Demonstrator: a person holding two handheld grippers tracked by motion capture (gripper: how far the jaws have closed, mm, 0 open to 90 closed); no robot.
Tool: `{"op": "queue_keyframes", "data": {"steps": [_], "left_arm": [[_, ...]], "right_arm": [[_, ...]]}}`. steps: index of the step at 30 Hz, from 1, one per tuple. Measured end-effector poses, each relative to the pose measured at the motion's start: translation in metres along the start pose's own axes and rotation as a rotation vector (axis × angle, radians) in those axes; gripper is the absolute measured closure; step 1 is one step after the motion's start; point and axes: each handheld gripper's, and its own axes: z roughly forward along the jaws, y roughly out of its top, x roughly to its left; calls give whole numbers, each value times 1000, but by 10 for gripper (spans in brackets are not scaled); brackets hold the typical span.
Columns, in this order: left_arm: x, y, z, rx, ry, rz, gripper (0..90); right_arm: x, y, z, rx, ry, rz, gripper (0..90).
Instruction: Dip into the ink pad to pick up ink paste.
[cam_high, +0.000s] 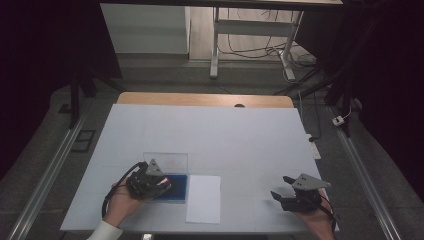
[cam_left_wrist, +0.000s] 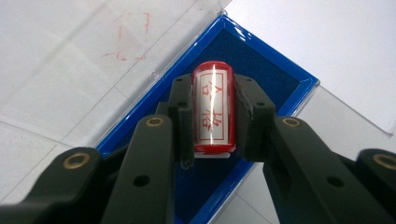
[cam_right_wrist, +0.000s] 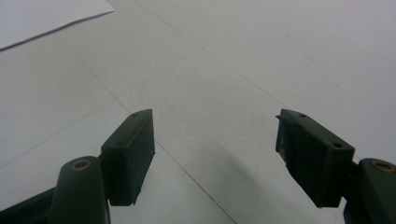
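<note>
Stamp (cam_left_wrist: 212, 112), a red cylinder with its long axis along the jaws and its rounded end pointing away, clenched by the left gripper (cam_left_wrist: 212, 114) above the blue ink pad (cam_left_wrist: 275, 79). Right gripper (cam_right_wrist: 215, 154) released over the bare bench (cam_right_wrist: 224, 60).

Red characters on the stamp face
The stamp (cam_left_wrist: 213, 109) is showing framed red characters, too stylised to read; faint red marks are showing on the paper (cam_left_wrist: 126, 35).
</note>
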Motion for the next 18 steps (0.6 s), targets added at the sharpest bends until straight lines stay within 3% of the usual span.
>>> {"op": "queue_keyframes", "data": {"steps": [18], "left_arm": [[-1, -1, 0, -4, 7, 9, 714]], "right_arm": [[1, 1, -1, -3, -1, -1, 278]]}}
